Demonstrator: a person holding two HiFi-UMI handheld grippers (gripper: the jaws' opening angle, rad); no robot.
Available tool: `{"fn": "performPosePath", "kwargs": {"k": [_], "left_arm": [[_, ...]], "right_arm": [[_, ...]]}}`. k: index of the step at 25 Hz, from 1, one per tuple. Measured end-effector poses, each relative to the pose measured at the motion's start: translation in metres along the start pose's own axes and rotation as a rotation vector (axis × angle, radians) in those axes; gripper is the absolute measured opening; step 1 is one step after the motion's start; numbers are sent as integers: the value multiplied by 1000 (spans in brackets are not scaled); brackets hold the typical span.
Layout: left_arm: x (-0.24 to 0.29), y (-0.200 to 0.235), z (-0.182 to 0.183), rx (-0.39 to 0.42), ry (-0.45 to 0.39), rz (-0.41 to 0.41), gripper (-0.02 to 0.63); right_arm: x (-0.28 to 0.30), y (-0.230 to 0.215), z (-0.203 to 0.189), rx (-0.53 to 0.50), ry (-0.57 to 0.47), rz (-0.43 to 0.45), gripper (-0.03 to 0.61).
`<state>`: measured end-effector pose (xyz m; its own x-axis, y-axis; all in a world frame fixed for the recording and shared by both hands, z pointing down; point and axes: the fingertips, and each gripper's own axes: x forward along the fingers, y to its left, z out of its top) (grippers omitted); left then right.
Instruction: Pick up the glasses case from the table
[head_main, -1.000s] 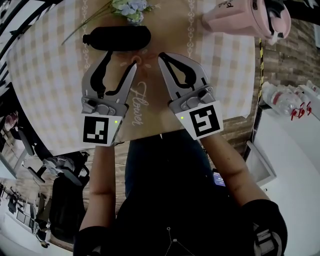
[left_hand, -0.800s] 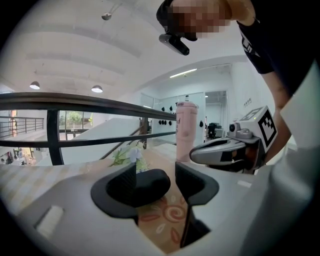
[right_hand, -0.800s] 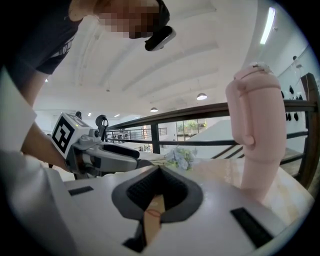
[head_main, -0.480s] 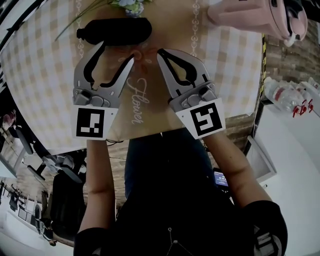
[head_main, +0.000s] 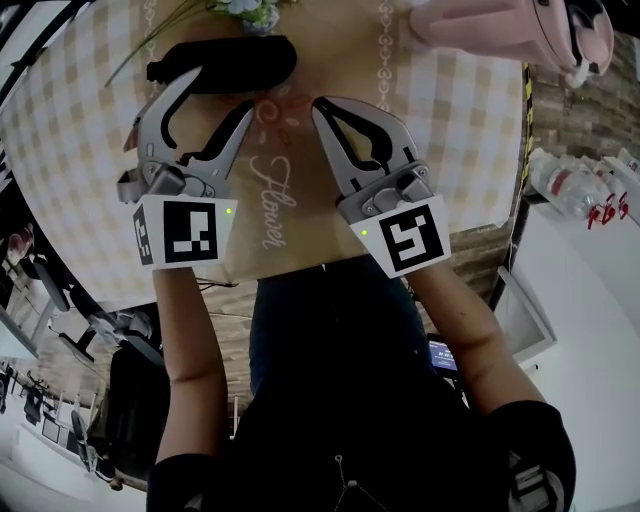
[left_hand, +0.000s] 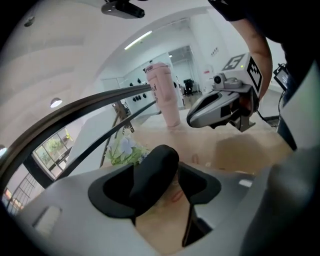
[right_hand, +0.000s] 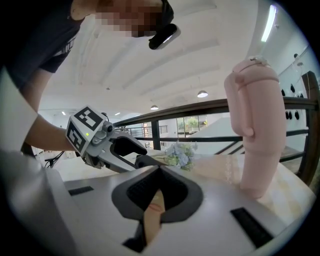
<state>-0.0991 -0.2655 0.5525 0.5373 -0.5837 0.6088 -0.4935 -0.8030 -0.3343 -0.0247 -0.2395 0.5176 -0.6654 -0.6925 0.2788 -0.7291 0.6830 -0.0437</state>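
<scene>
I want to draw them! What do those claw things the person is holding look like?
The left gripper and right gripper are both silver-grey metal, with curved fingers lined with black pads. Each carries a white cube printed with black square patterns, and a tiny green light. The person wears a dark top.

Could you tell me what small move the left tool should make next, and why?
Probably close the left tool: its jaws stand apart with one end of the glasses case between them, unclamped, so shutting should grip it. The right tool is shut, empty.
</scene>
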Motion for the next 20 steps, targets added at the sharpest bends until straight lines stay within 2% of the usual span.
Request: {"fn": "performPosePath", "kwargs": {"k": [5,11,15,20], "left_arm": [[9,0,-6,133,85,-37,275],[18,4,-11,256,158,-65,293],[22,6,-14,311,198,-113,314],[30,7,-29,442,290,-198,337]], "right_arm": [[1,0,-1,1,7,7,9],[4,-6,-2,-1,10,-6,9],[6,-9,-1,-6,9,-8,9],[9,-9,-1,-2,5,-9,9]]}}
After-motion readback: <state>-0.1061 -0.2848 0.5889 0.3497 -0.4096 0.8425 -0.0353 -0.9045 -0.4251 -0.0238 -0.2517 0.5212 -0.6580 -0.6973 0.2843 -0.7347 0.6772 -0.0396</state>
